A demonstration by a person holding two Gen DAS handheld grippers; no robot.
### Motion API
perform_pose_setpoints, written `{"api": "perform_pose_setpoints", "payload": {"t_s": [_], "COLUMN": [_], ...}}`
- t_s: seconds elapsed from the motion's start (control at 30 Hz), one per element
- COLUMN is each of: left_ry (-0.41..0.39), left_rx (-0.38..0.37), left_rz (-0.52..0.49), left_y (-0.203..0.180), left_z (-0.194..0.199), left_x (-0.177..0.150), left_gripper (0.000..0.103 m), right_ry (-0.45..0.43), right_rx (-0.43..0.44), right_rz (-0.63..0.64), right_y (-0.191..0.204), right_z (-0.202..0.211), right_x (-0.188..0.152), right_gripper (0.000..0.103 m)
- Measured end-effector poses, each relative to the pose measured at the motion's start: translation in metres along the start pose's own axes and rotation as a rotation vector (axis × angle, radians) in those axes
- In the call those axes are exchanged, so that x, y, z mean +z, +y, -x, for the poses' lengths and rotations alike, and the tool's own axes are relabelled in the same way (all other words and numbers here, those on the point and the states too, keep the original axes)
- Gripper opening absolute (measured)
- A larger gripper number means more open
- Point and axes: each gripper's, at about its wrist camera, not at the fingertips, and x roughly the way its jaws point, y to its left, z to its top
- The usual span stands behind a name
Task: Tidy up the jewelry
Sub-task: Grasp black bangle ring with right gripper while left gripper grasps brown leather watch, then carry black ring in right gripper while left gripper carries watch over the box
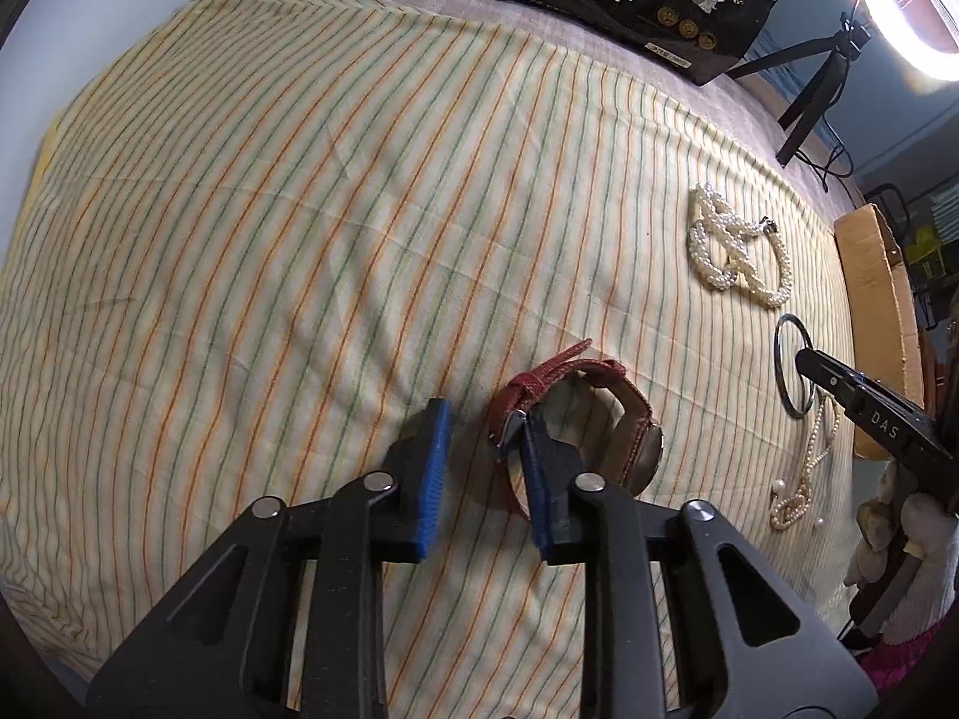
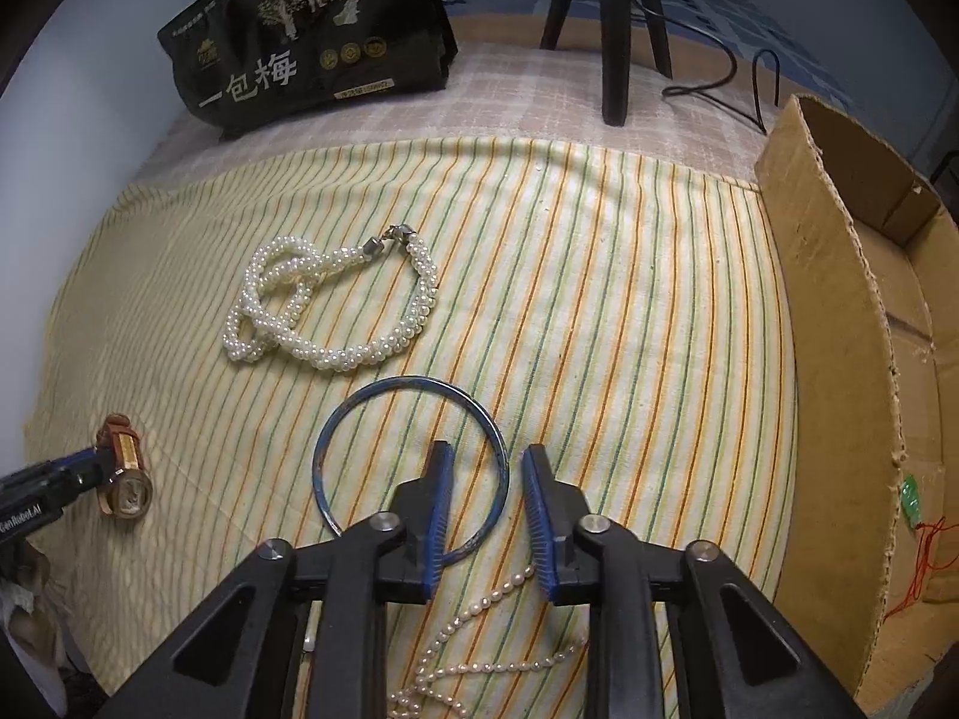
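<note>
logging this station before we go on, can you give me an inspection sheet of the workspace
surface: striped cloth over a checked cover, some creases.
job's things: watch with red-brown strap, standing on edge; twisted pearl bracelet; blue bangle lying flat; thin pearl strand loosely piled.
clutter: black printed bag at the far edge.
grippers: left claw open, one finger inside the watch's loop; right claw open, straddling the bangle's rim.
cables: black cable behind the tripod.
surroundings: open cardboard box to the right; ring light.
</note>
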Motion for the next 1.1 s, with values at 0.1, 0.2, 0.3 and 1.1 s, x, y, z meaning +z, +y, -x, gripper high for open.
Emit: {"api": "perform_pose_setpoints", "payload": {"t_s": [0.1, 0.2, 0.3, 1.1], "left_ry": [-0.007, -0.014, -0.030, -0.173], "left_rx": [0.004, 0.006, -0.007, -0.195], "left_rz": [0.002, 0.014, 0.013, -0.105], "left_y": [0.000, -0.002, -0.005, -0.094], "left_z": [0.000, 0.002, 0.008, 0.084], "left_x": [0.001, 0.002, 0.002, 0.004], "left_gripper": [0.011, 0.008, 0.007, 0.006], "right_ry": [-0.008, -0.017, -0.033, -0.291], "right_rx": [0.001, 0.011, 0.024, 0.083], "right_rz": [-0.004, -0.017, -0.024, -0.102], "right_y": [-0.001, -0.003, -0.003, -0.036], "right_z": [0.002, 0.006, 0.013, 0.115], "right_x": [-0.001, -0.001, 0.000, 0.005], "right_gripper": [0.002, 0.002, 0.001, 0.001]}}
